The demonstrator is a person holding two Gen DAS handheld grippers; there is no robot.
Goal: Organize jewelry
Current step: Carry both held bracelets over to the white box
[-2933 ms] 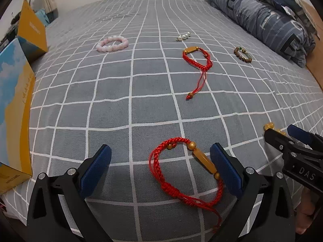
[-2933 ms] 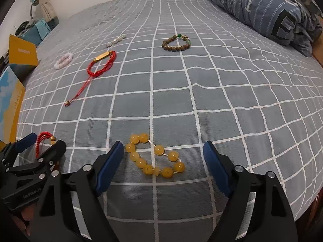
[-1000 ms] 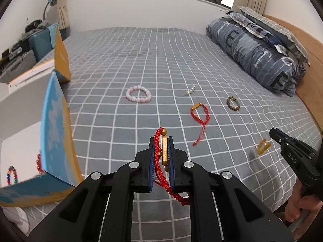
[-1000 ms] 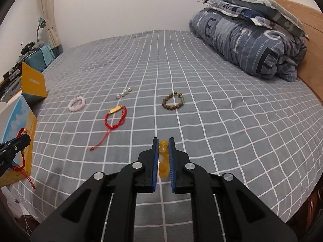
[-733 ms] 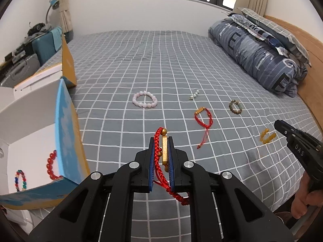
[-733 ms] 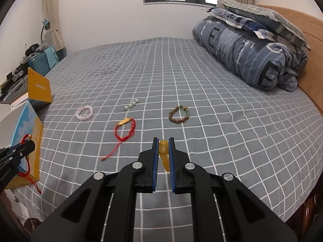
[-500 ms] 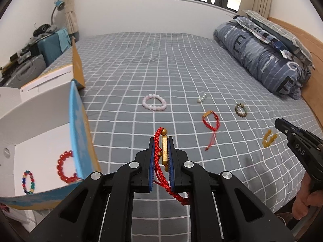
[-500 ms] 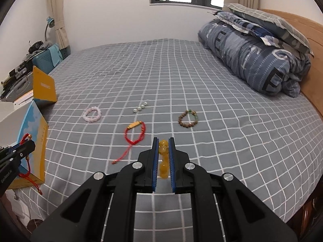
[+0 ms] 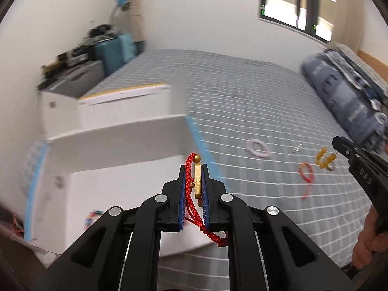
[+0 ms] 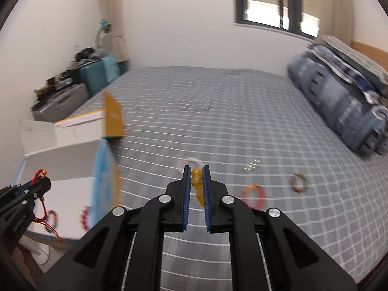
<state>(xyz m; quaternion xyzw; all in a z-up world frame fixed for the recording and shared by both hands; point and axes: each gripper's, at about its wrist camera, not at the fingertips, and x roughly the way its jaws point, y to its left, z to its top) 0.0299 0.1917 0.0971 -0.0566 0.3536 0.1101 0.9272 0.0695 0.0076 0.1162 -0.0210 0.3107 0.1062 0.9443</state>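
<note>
My left gripper (image 9: 194,169) is shut on a red braided cord bracelet (image 9: 190,194) with a gold bar. It hangs over the open white box (image 9: 116,184) at the bed's left edge. My right gripper (image 10: 196,169) is shut on a yellow bead bracelet (image 10: 197,181), held above the bed. The right gripper also shows in the left wrist view (image 9: 339,145) with the yellow beads (image 9: 323,160). The left gripper shows in the right wrist view (image 10: 44,178) over the box (image 10: 65,203), which holds a multicoloured bracelet (image 10: 52,220) and a red bead bracelet (image 10: 84,215).
On the grey checked bedspread (image 10: 242,121) lie a pink bead bracelet (image 9: 258,148), a second red cord bracelet (image 10: 252,195), a brown bead bracelet (image 10: 298,181) and small pearls (image 10: 251,163). A rolled quilt (image 10: 339,106) lies at right. A yellow box flap (image 10: 112,118) stands up.
Both grippers have swung left with their bracelets still held. The left one has come over the open box. Both views are motion-blurred now.
</note>
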